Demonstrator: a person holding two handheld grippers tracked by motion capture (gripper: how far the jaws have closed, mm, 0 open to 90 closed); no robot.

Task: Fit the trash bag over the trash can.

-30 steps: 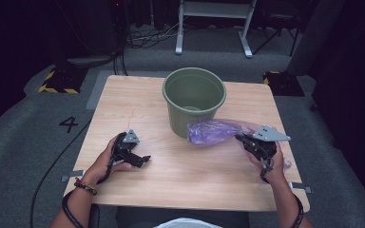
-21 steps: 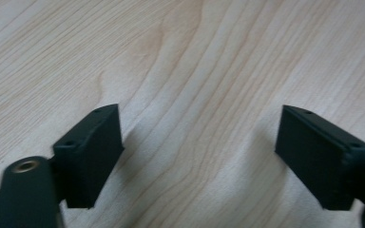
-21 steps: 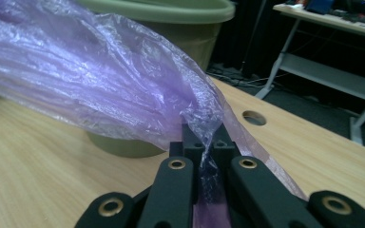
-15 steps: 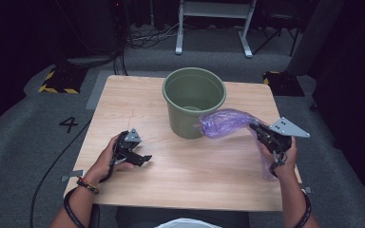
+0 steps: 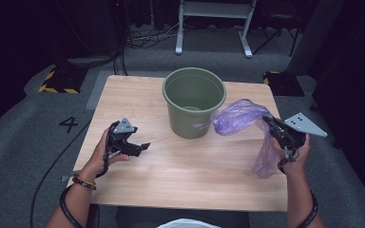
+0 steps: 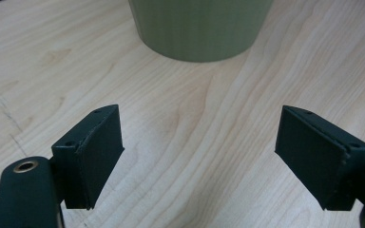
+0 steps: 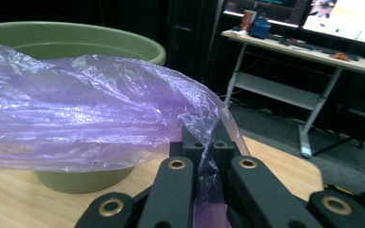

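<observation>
The thin purple plastic bag (image 5: 240, 118) hangs pinched in the right tool (image 5: 272, 124), beside the round green plastic bucket (image 5: 194, 102). It looks light, limp and slippery, best gripped at a bunched edge. The left tool (image 5: 138, 146), jaws apart and empty, hovers over the wooden table (image 5: 190, 175). The bucket's rim could snag the film.

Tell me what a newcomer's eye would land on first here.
A crumpled purple plastic bag pinched in the right gripper, lifted beside the green bucket at the table's far middle. The left gripper, jaws open and holding nothing, hovers near the table's left side.
</observation>
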